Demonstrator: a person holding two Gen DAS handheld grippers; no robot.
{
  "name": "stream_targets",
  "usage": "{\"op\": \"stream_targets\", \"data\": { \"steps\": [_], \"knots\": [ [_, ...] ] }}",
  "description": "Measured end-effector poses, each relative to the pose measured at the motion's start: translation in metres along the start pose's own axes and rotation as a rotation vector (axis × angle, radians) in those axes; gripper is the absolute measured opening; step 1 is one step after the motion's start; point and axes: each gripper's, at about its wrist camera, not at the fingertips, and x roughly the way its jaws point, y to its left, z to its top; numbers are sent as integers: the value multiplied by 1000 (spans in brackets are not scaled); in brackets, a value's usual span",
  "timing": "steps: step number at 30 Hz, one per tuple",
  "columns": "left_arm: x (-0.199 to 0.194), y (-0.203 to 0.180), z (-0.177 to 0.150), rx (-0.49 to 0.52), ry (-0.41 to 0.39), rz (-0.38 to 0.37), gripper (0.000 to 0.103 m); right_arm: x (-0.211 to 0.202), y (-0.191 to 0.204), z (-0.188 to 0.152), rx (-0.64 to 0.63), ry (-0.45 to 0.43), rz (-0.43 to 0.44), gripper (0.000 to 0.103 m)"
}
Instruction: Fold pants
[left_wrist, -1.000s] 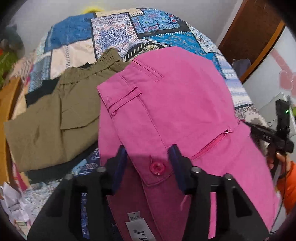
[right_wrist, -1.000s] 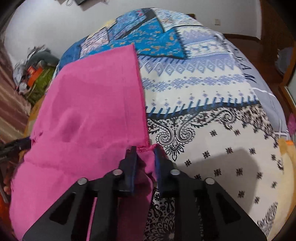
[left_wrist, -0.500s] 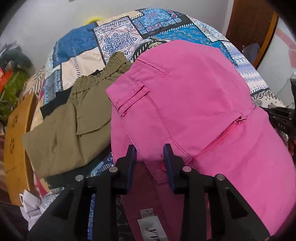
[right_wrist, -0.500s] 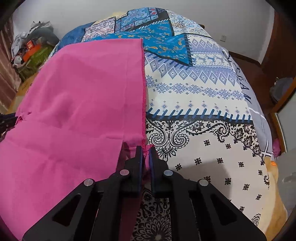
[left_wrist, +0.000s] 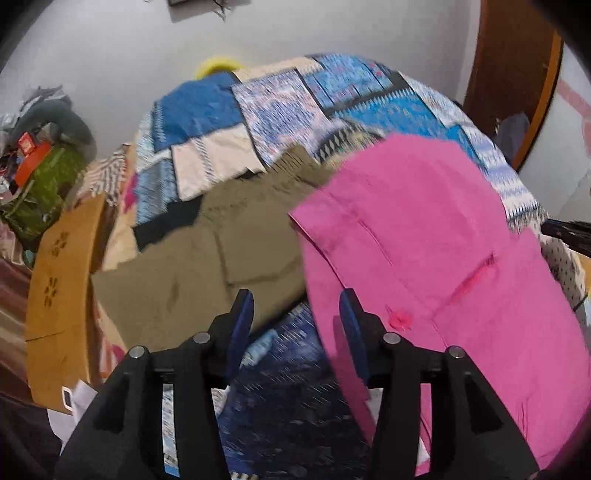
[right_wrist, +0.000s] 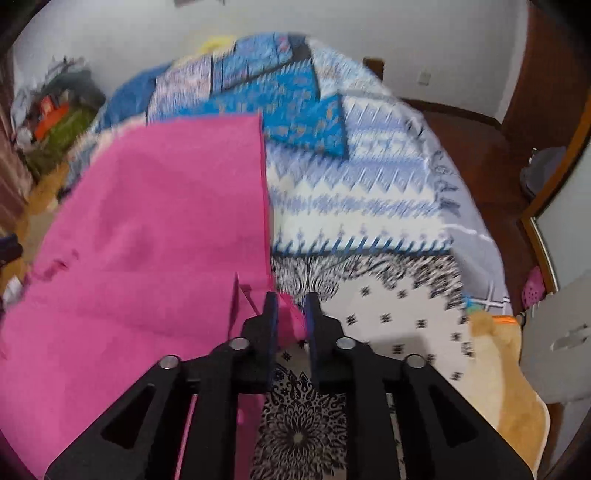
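Pink pants (left_wrist: 424, 240) lie folded on the patterned bedspread (left_wrist: 258, 122), with the button (left_wrist: 400, 318) and zipper fly facing up. My left gripper (left_wrist: 295, 299) hovers at the waistband's left edge. Its jaws are opening, and only bedspread shows between them. In the right wrist view the pink pants (right_wrist: 159, 221) cover the left half of the bedspread (right_wrist: 369, 184). My right gripper (right_wrist: 291, 299) is at their near right hem corner. Its jaws are opening, with a bunched bit of pink hem loose between the pads.
Olive shorts (left_wrist: 221, 258) lie on a black garment (left_wrist: 166, 225), left of the pink pants. A brown cardboard box (left_wrist: 62, 295) stands by the bed's left side, with a clutter pile (left_wrist: 44, 177) behind it. A tan cushion (right_wrist: 495, 369) and a wooden floor are at the right.
The left gripper let go of the waistband by the button, opened wide and drew up and to the left. The right gripper's jaws parted from the hem corner and it rose.
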Motion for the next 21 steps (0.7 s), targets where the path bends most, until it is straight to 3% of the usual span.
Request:
{"op": "stream_targets", "data": {
  "steps": [2, 5, 6, 8, 10, 21],
  "knots": [
    [-4, 10, 10, -29, -28, 0, 59, -18, 0, 9, 15, -57, 26, 34],
    [0, 19, 26, -54, -59, 13, 59, -37, 3, 26, 10, -137, 49, 48],
    [5, 20, 32, -57, -58, 13, 59, -40, 7, 32, 6, -156, 53, 51],
    [20, 21, 42, -69, -40, -3, 59, -44, 11, 43, 3, -195, 63, 69],
    [39, 21, 49, -88, -6, -27, 59, -39, 17, 54, 3, -217, 73, 77],
    [116, 10, 49, -108, 124, -129, 60, 34, 30, 90, -59, -135, 72, 77]
  ]
}}
